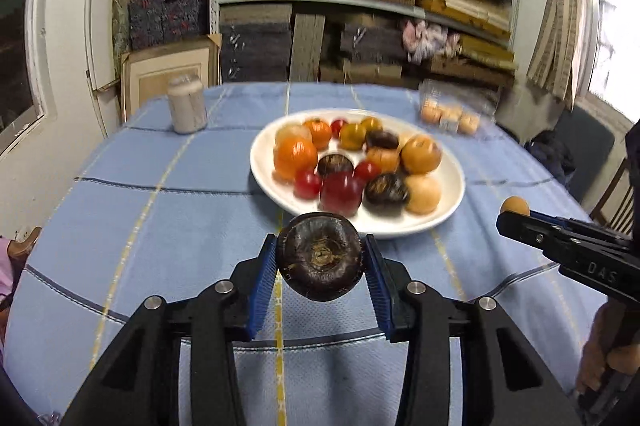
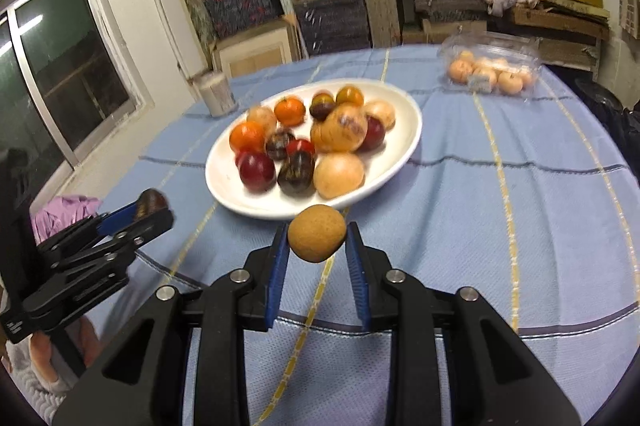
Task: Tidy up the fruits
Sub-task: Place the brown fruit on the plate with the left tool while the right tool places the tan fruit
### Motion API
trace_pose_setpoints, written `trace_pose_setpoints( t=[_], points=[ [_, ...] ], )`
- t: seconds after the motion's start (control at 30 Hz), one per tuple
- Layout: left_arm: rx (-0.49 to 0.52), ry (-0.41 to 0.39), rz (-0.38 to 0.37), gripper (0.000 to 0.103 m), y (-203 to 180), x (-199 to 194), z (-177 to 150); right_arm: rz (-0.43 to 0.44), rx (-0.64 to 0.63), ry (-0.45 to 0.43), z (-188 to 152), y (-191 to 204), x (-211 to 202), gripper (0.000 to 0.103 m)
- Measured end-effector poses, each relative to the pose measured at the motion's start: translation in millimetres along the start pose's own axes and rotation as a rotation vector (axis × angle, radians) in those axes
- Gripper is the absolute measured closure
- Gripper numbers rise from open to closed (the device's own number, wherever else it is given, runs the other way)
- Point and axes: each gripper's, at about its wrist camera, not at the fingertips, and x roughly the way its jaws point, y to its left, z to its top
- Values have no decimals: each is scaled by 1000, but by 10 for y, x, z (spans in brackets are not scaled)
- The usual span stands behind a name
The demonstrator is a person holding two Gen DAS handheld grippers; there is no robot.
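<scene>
Your blue-checked surface (image 1: 140,209) carries a white plate (image 1: 448,209) heaped with mixed fruit, a clear clamshell box (image 2: 492,65) of pale fruit behind it. Above the cloth, your left hand-held gripper (image 1: 320,262) pinches a dark mangosteen (image 1: 320,260), while your right hand-held gripper (image 2: 317,240) pinches a small tan fruit (image 2: 317,238).

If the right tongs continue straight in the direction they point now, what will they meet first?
Most likely the near rim of the white plate, just beyond the tan fruit held in the right tongs. Depth is unclear, so they might pass above the rim and meet the fruits on it.
</scene>
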Motion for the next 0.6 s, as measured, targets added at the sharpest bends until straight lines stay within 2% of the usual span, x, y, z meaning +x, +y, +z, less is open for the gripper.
trace_pose_setpoints(
  t=[0.17,0.3,0.43,0.6],
  points=[
    [23,-39,12,60,-6,-116,404,15,-32,-69,348,81,-263,75],
    [17,-55,-2,60,-41,13,855,25,-55,-105,881,196,-307,75],
    [23,-23,-6,60,-127,360,1094,30,-41,-89,1230,214,-37,75],
    [24,63,-14,60,-182,980,1032,-2,-7,-6,1382,68,589,75]
  ],
)
